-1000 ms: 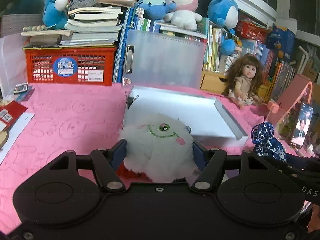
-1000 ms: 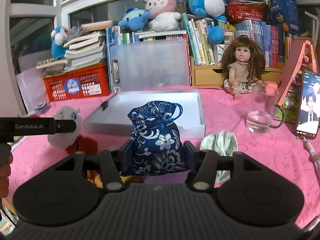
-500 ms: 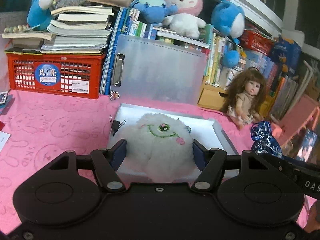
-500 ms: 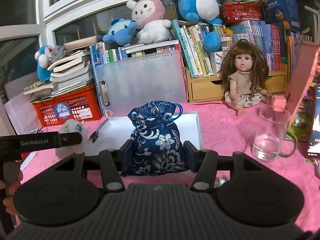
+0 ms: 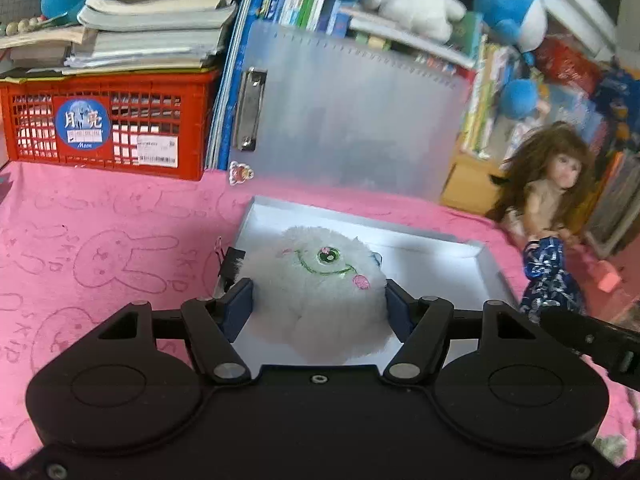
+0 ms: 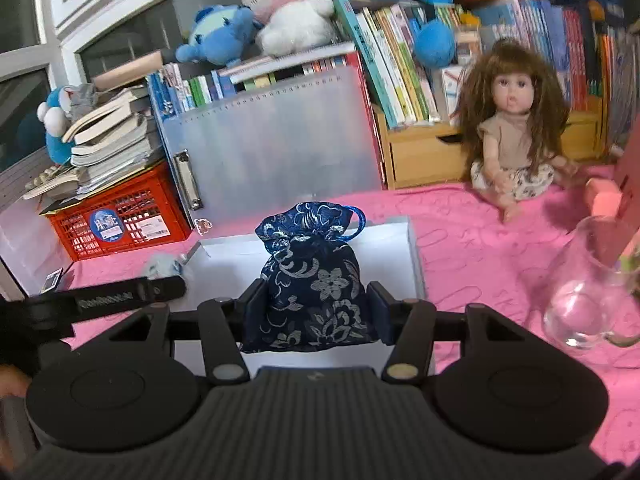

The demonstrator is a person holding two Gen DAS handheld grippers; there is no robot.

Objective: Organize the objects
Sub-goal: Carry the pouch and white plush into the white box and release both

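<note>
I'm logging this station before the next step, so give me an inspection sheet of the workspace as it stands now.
Surface: pink cloth with rabbit outlines.
Job's things: white plush toy and blue drawstring pouch, both over the open white box.
Clutter: glass mug, doll.
Grippers: left tool shut on the plush; right tool shut on the pouch.
Cables: nothing seen.
Surroundings: red crate under stacked books, translucent binder, plush animals on bookshelves.
</note>
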